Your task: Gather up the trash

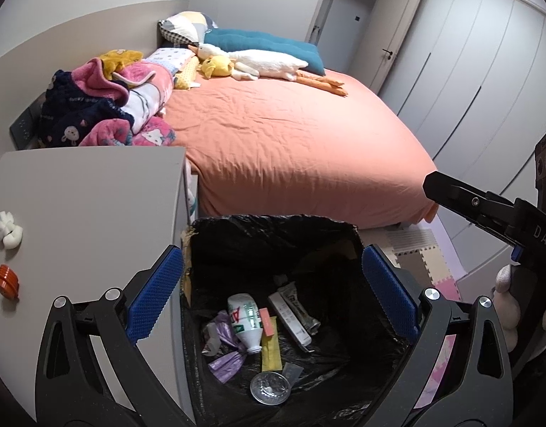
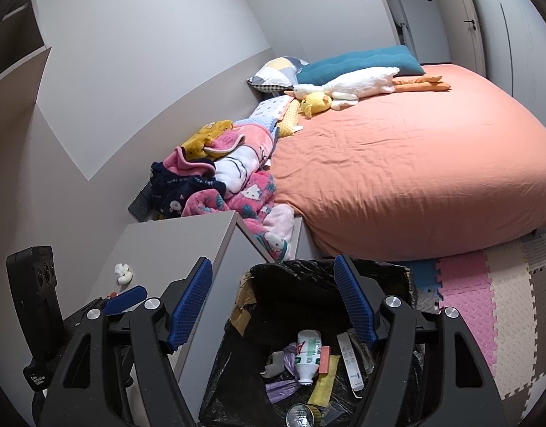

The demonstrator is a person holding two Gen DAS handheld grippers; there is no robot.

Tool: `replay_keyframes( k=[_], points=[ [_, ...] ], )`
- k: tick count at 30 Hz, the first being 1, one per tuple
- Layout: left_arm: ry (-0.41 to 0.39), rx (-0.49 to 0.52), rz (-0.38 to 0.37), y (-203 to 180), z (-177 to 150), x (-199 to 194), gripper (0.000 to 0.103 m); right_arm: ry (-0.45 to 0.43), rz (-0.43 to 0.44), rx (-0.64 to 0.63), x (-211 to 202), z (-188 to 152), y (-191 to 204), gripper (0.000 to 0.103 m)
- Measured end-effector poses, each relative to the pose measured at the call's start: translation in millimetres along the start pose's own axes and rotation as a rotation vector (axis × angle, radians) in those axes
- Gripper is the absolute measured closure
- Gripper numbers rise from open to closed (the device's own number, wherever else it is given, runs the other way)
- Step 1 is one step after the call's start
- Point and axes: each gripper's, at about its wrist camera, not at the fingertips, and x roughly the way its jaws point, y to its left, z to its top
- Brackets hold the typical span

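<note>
Left tool (image 1: 273,284) wide open and empty, right tool (image 2: 273,302) partly open and empty, both above black-lined trash bin (image 1: 273,224), plastic bottle (image 1: 246,320) inside, orange cap (image 1: 6,281) on worktop (image 1: 88,195)

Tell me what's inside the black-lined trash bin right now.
The trash bin holds a white plastic bottle, purple bag, yellow wrapper, white strip and round clear lid. Anything beneath them, or under the liner's dark folds, is hidden.
</note>
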Motion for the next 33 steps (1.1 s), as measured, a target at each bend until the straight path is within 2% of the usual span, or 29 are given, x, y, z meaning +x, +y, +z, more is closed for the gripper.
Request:
replay_keyframes(
  k=[19, 33],
  points=[
    [-0.035, -0.111, 0.122, 54.0, -15.5, -29.4, 0.006, 0.07, 0.108, -0.117, 38.8, -4.3, 60.9, 0.031],
    [-0.05, -0.253, 0.26, 116.7, -42.7, -56.6, 0.006, 0.159, 0.212, -0.215, 80.3, -18.6, 123.8, 0.031]
  ],
)
